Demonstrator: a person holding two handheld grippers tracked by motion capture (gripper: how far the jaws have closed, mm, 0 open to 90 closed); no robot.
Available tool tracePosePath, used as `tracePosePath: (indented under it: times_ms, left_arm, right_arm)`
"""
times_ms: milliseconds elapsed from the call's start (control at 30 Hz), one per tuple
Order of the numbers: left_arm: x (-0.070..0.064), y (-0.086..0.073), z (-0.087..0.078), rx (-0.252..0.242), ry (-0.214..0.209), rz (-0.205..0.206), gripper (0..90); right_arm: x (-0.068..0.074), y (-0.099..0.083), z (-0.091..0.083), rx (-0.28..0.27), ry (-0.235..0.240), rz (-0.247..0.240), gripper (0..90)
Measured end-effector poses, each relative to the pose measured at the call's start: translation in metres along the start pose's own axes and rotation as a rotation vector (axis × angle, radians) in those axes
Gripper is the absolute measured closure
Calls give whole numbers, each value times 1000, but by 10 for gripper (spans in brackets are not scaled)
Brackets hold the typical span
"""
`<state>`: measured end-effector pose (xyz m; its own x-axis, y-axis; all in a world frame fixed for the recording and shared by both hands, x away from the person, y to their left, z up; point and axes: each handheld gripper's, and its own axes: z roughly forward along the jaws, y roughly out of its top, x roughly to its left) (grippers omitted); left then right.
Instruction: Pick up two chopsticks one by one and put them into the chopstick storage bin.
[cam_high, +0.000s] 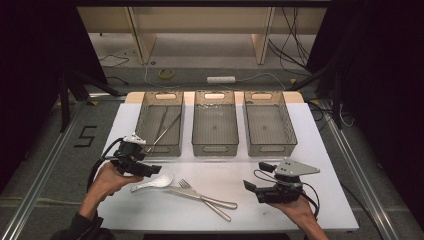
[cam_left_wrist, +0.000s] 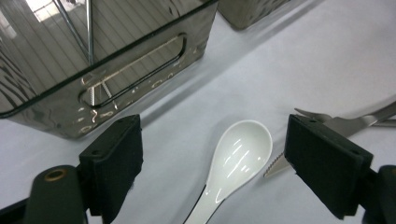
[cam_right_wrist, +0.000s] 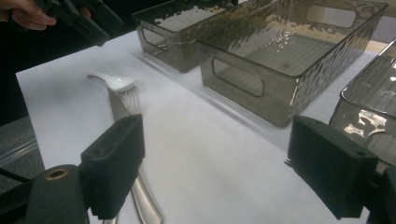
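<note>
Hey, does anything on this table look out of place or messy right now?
Nothing is spilled or broken. The fork and knife lie crossed in a loose pile beside the white spoon, outside the bins. The left bin already holds long metal pieces, lying askew. The left claw stands open over the spoon.

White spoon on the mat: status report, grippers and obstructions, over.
Left gripper open, jaws either side of the white spoon. Right gripper open, holding nothing. Knife tip and fork beside the bowl.
</note>
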<state>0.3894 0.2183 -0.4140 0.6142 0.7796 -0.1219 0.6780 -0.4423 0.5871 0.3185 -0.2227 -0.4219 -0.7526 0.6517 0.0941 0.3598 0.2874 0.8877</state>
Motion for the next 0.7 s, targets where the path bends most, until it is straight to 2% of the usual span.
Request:
tracePosePath:
  times_ms: [100, 233, 700]
  left_arm:
    - [1, -1, 1, 24, -1, 3, 191]
    - [-2, -1, 4, 91, 10, 33, 185]
    - [-11, -5, 14, 213, 24, 103, 167]
  right_arm:
    - [-1, 0, 0, 2, 0, 6, 197]
    - [-2, -1, 0, 1, 1, 5, 197]
    - [-3, -2, 1, 7, -1, 9, 198]
